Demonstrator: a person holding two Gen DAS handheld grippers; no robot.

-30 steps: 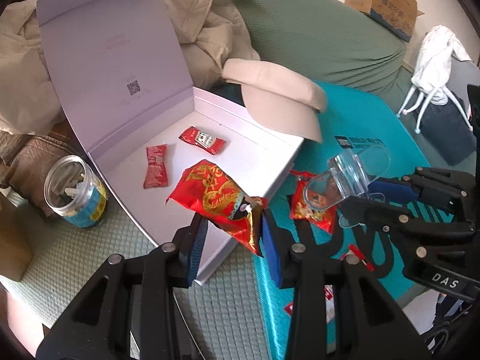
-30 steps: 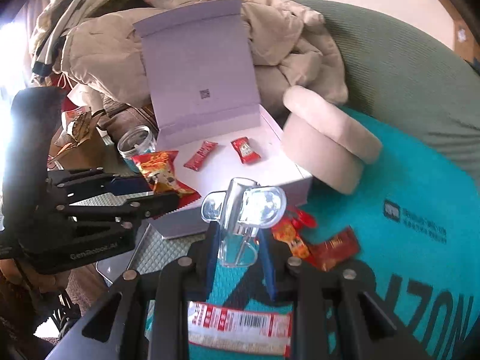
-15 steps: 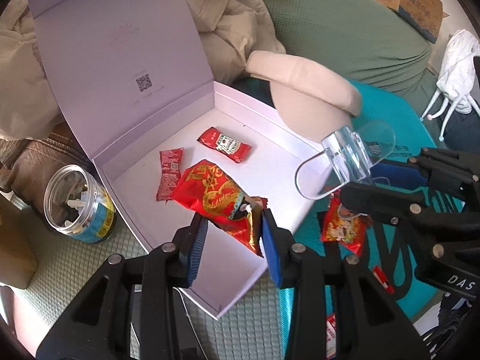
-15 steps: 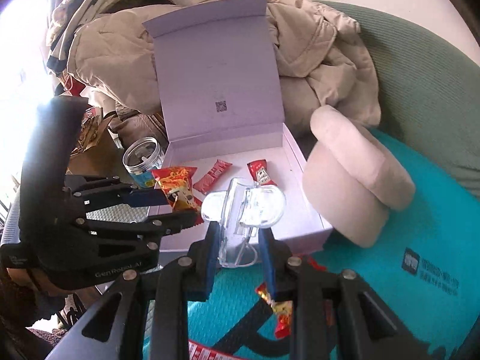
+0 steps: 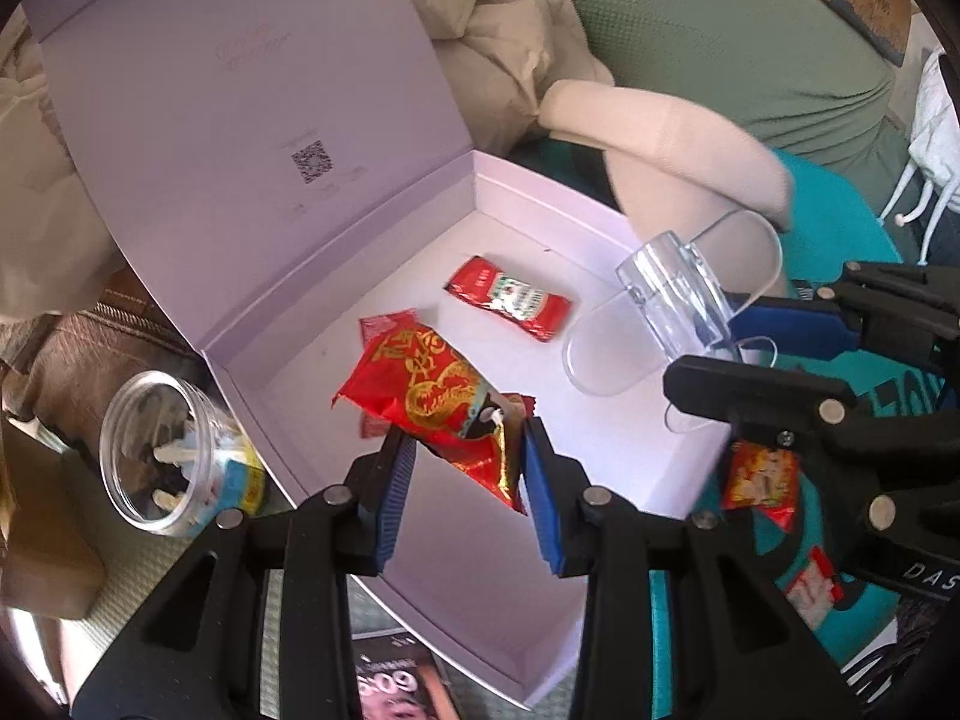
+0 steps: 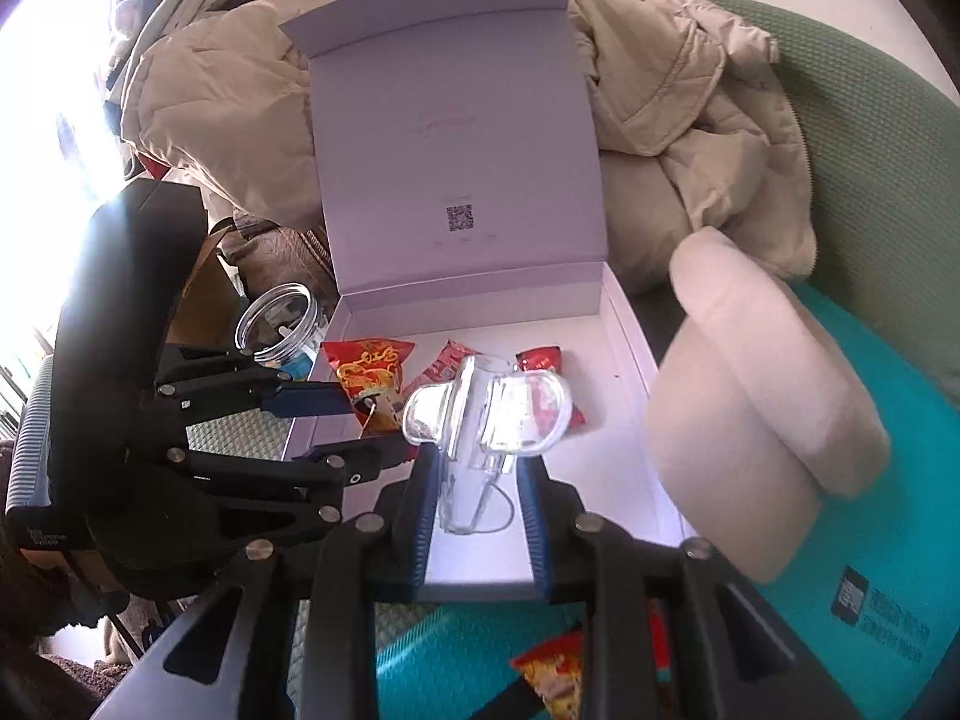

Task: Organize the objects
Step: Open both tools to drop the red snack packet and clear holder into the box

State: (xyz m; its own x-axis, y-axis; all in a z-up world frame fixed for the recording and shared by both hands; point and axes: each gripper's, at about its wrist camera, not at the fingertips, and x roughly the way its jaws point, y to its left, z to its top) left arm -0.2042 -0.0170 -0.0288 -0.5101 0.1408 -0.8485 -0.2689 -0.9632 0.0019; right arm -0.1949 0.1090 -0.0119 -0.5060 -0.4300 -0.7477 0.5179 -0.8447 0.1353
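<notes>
Two hand-held grippers above an open lilac box (image 5: pixel 336 276) whose lid stands raised at the back. The left gripper (image 5: pixel 468 462), blue-padded fingers (image 5: pixel 393 480) clenched on the lower end of a red snack packet with gold print (image 5: pixel 426 396), holds the packet over the near-left part of the box floor; in the right wrist view the same packet (image 6: pixel 372 378) projects from that gripper at the box's left edge. The right gripper (image 6: pixel 480 498), fingers clenched on the handles of a clear plastic clip (image 6: pixel 486 420), holds the clip over the box's right side; in the left wrist view the clip (image 5: pixel 672 312) hangs above the box's right wall. On the box floor lie a red sachet with a white label (image 5: pixel 507 297) and a second red sachet (image 5: pixel 387 324), largely hidden behind the held packet. Outside the box: a clear open jar (image 5: pixel 174 456) at its left, a beige cushion (image 6: pixel 762 408) at its right, and further snack packets (image 6: pixel 552 678) on the teal cloth (image 6: pixel 870 516) in front.
</notes>
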